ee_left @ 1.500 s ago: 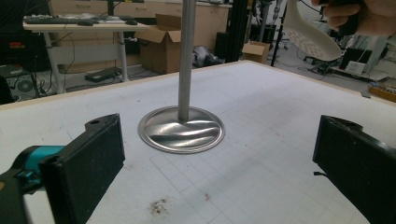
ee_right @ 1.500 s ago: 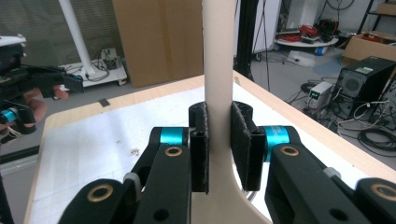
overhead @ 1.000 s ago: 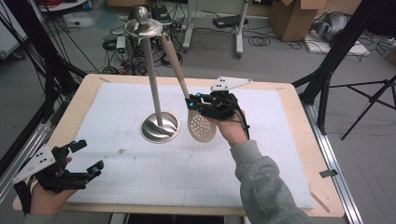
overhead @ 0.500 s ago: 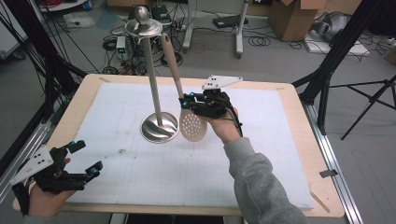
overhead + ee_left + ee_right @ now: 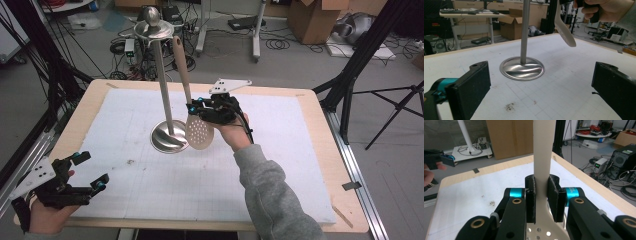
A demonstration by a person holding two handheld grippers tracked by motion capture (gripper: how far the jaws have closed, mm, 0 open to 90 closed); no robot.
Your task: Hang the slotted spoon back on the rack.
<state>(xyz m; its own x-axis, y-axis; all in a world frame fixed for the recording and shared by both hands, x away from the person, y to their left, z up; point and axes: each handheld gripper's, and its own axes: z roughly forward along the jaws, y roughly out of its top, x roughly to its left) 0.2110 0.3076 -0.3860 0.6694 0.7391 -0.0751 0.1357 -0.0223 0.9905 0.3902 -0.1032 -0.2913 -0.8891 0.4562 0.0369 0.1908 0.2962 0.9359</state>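
White mat, right gripper clamping skimmer

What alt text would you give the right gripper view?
The right gripper is clamped on the neck of a beige slotted spatula, handle pointing up, above a white mat on a wooden table.

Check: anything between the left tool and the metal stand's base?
Nothing solid. In the left gripper view the white mat is bare between the left tool and the stand base, except a small dark smudge.
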